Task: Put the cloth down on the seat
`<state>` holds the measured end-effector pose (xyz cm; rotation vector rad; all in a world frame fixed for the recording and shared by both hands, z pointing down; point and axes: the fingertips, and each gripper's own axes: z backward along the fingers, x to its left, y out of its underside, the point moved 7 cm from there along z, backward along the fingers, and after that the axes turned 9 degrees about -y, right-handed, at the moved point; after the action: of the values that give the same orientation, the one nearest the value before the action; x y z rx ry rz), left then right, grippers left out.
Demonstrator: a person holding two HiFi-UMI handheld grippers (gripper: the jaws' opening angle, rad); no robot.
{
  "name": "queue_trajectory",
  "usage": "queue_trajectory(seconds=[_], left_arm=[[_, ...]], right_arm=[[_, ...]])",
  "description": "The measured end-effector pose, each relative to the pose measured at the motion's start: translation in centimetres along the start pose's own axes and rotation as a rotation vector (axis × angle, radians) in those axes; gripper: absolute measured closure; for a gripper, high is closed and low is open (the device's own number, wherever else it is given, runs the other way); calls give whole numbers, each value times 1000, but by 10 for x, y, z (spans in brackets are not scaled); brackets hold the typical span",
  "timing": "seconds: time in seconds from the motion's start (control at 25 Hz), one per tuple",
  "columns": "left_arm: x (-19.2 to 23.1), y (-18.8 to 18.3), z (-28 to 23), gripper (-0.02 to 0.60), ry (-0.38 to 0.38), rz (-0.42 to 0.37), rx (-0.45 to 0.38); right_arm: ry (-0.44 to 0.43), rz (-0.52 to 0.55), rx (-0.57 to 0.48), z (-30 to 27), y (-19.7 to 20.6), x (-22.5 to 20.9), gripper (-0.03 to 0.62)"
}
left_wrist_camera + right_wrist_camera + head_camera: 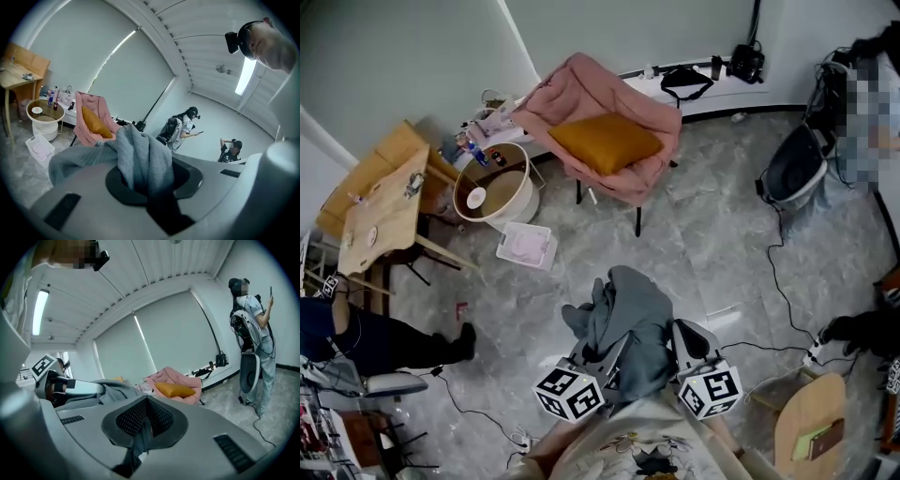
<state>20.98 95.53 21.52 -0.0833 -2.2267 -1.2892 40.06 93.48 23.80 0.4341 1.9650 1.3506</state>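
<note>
Grey cloth (623,314): held bunched above the floor (712,216), well apart from the pink seat (652,108). Left claw (149,187): clamped on cloth. Right claw (142,425): pinched shut on a thin cloth fold.

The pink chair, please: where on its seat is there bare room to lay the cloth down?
On the pink chair, the mustard cushion covers most of the seat; bare fabric shows round its edges. The round table and white basket crowd its left side.

I see a round table (512,184) beside a wooden desk (389,223), a white tray (526,246) near it, a black bag (685,81) by the wall.
</note>
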Motion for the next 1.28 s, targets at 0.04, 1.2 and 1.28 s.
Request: queue_trajectory(seconds=[0.04,1.2,1.28], left_arm=[[0,-3,-1,492,0,1,-2],[194,-214,-183,492,72,84,-11],[215,-226,-184,492,61,65,-21]], right_arm=[[3,-6,2,-2,0,-3,576],[82,100,89,-311,-123,-50,576],[56,147,67,-336,-131,-43,576]])
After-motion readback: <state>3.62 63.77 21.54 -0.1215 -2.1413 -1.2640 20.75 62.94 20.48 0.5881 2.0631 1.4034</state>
